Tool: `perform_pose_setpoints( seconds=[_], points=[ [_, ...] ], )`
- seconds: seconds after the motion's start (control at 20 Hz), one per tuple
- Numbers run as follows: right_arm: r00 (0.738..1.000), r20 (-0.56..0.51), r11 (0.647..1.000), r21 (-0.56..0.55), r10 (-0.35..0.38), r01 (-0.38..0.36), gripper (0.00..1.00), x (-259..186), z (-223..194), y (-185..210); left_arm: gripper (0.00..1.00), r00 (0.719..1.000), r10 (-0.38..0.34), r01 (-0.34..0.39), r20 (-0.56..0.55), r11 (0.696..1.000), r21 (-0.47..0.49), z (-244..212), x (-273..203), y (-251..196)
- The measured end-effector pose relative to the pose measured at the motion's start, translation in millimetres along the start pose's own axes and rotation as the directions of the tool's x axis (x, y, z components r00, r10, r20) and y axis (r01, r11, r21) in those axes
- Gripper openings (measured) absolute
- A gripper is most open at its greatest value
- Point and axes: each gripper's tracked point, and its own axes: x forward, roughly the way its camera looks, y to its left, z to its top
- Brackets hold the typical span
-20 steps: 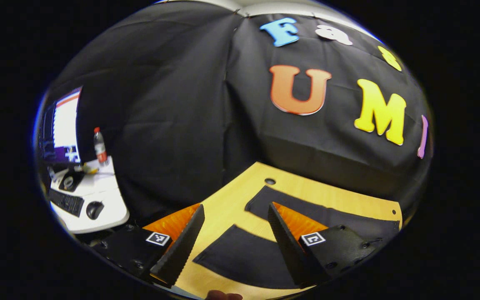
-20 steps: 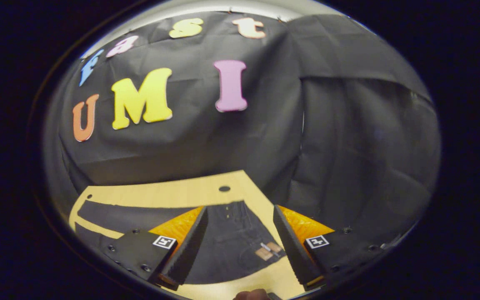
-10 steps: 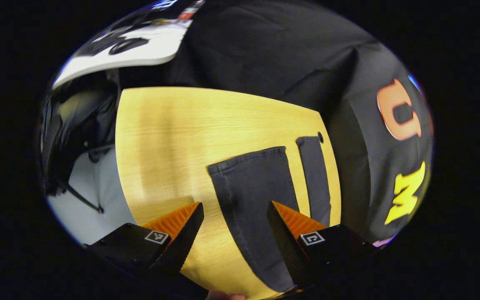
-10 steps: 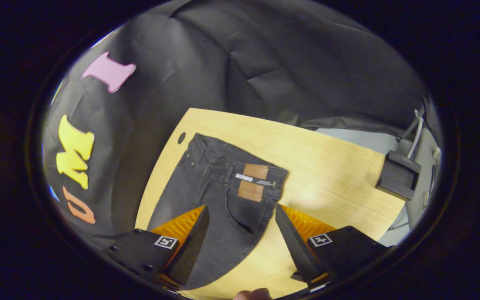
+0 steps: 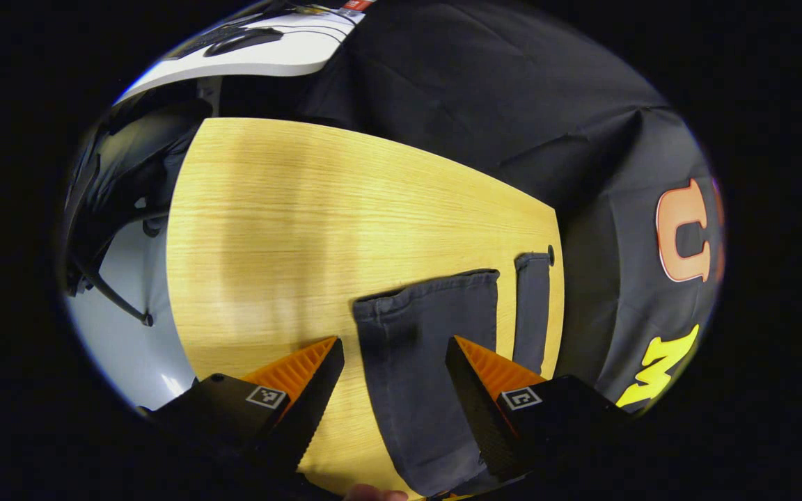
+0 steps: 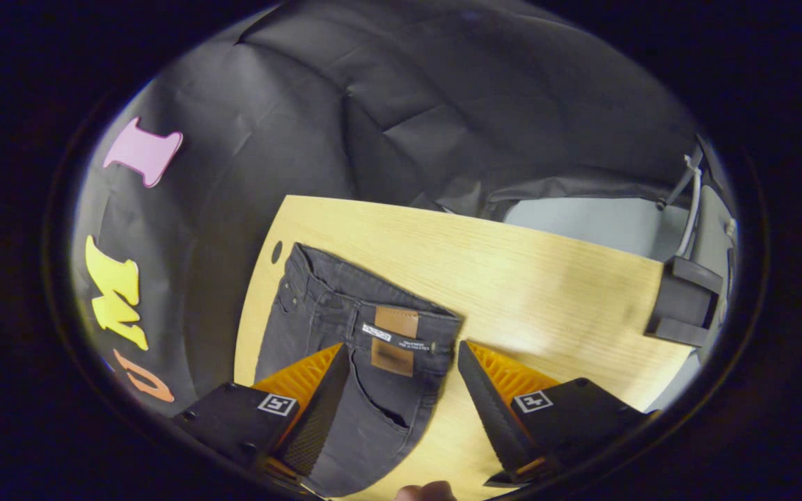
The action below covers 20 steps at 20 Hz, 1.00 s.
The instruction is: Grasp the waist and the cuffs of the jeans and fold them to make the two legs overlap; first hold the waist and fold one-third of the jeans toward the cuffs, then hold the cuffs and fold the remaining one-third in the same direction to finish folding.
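Note:
Dark grey jeans lie flat on a light wooden table. In the left gripper view the near leg's cuff (image 5: pixel 429 299) sits between and just beyond my left gripper (image 5: pixel 394 390), which is open above it. The far leg's cuff (image 5: pixel 533 268) lies to the right, beside a round hole in the tabletop. In the right gripper view the waist (image 6: pixel 373 306), with a brown patch and paper tags, lies spread out ahead. My right gripper (image 6: pixel 401 403) hovers open over the seat and pocket area, holding nothing.
The wooden table (image 5: pixel 289 229) has a bare stretch left of the cuffs, and its far part (image 6: pixel 547 292) is bare right of the waist. A white desk (image 5: pixel 262 49) with a keyboard stands beyond. A dark box (image 6: pixel 683 306) is clamped at the table's right edge.
Both grippers tipped from facing the booth wall down toward the table, then moved closer to the jeans. The left one closed in on the cuff, the right one on the waist. Both stayed open.

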Motion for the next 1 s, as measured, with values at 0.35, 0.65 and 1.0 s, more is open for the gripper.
perform_pose_setpoints(
  seconds=[0.35,0.65,1.0],
  points=[
    [1.0,-0.008,0.999,-0.021,-0.027,0.026,0.96,11,3,7,0.95,0.998,-0.057,0.058,-0.018,0.998,0.039,-4,21,-34],
    [0.974,0.011,0.955,-0.19,-0.228,0.226,0.78,17,3,-6,0.71,0.997,-0.049,0.053,-0.053,0.996,0.068,-10,40,-46],
    [0.968,-0.031,0.967,-0.062,-0.25,0.247,0.18,23,2,-5,0.11,0.995,-0.026,0.033,-0.097,0.997,0.067,-14,47,-45]
  ],
)
